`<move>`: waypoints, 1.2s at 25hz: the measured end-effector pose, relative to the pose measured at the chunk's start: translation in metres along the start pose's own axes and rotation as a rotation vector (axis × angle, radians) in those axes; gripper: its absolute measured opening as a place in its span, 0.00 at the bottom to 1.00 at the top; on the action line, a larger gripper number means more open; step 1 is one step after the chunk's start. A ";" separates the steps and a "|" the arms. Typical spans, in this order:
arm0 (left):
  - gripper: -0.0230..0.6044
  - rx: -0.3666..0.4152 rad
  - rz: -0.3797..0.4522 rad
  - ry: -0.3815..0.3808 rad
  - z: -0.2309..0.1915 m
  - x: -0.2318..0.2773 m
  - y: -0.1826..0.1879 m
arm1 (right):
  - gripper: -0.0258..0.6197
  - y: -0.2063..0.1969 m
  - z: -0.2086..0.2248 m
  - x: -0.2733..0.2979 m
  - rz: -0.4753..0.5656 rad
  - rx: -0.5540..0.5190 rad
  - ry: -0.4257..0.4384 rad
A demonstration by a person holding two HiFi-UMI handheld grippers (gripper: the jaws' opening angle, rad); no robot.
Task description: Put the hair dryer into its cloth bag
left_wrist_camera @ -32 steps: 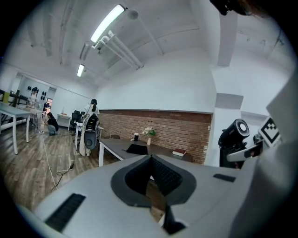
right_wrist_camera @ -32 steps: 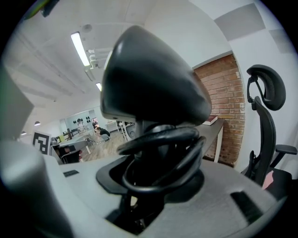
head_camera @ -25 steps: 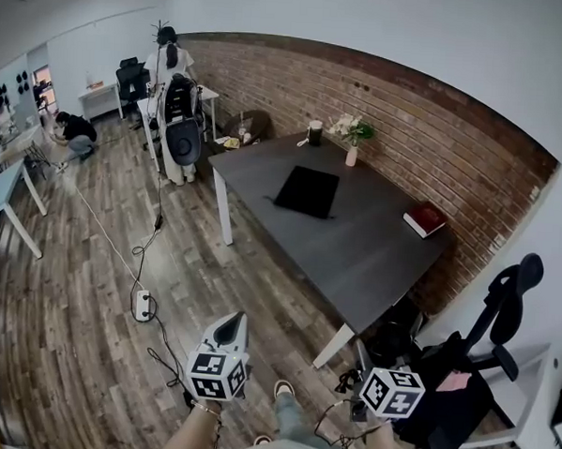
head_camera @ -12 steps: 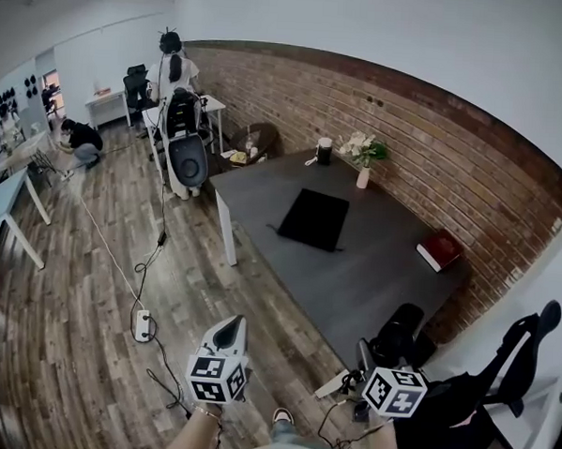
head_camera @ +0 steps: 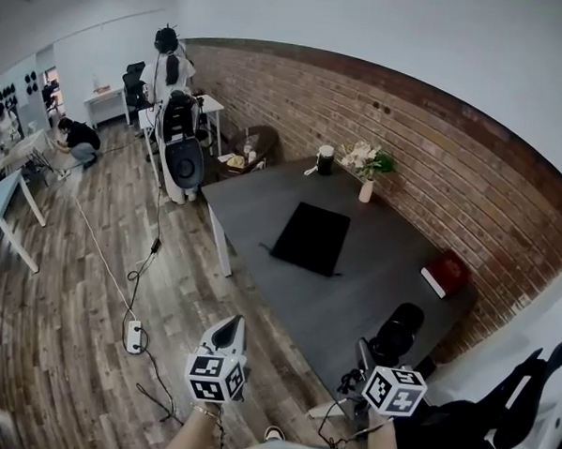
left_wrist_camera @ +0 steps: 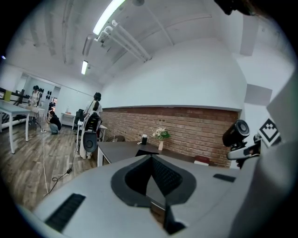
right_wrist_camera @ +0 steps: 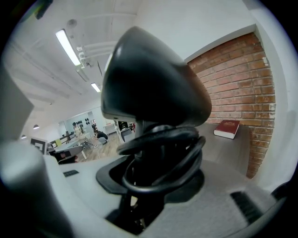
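One dark grey table (head_camera: 264,194) stands against a brick wall, seen from above by a person holding two grippers.

On the table lies one black cloth bag (head_camera: 310,237), flat and near the table's middle, with nothing on it. One red book (head_camera: 445,272) lies at the table's right end, close to the wall. One white vase of flowers (head_camera: 367,169) and one dark cup (head_camera: 326,158) stand at the table's far edge, beside each other.

There is one black hair dryer (head_camera: 397,330). It hangs over the table's near corner, well apart from the cloth bag.

The right gripper (head_camera: 376,353) carries it. In the right gripper view its jaws stand partly spread, pinching the hair dryer (right_wrist_camera: 153,88) low on its handle. The dryer's coiled black cord (right_wrist_camera: 164,155) is looped around the handle just above the right gripper (right_wrist_camera: 151,188). The dryer's rounded body stands upright and fills the upper middle of that view.

The left gripper (head_camera: 226,332) is over the wooden floor just off the table's near long side. In the left gripper view the left gripper (left_wrist_camera: 151,161) has its jaws pressed together with nothing between them.

Beyond the table's far end, one person stands (head_camera: 167,65) and one person crouches (head_camera: 79,135). One white power strip (head_camera: 133,336) lies on the floor left of the table.
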State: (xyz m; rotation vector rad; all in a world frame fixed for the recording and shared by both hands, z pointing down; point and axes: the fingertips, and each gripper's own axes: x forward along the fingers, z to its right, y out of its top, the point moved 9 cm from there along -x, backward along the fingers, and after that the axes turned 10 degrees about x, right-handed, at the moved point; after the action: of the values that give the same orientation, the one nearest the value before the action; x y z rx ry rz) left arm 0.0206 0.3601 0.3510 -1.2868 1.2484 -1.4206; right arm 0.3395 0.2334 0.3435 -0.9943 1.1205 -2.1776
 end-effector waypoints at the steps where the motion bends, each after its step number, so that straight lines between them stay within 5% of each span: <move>1: 0.04 0.001 0.001 0.000 -0.001 0.010 0.002 | 0.31 0.004 0.004 0.008 -0.001 0.004 0.000; 15: 0.04 0.014 -0.051 -0.020 -0.024 0.098 0.002 | 0.31 0.023 0.024 0.089 -0.045 0.052 -0.024; 30: 0.04 0.103 -0.059 -0.247 -0.130 0.245 0.028 | 0.31 0.049 -0.027 0.196 0.043 0.148 -0.214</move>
State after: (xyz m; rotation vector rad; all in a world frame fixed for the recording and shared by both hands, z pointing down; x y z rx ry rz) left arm -0.1414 0.1336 0.3671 -1.3900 0.9683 -1.3039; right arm 0.2027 0.0842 0.3665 -1.0963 0.8617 -2.0316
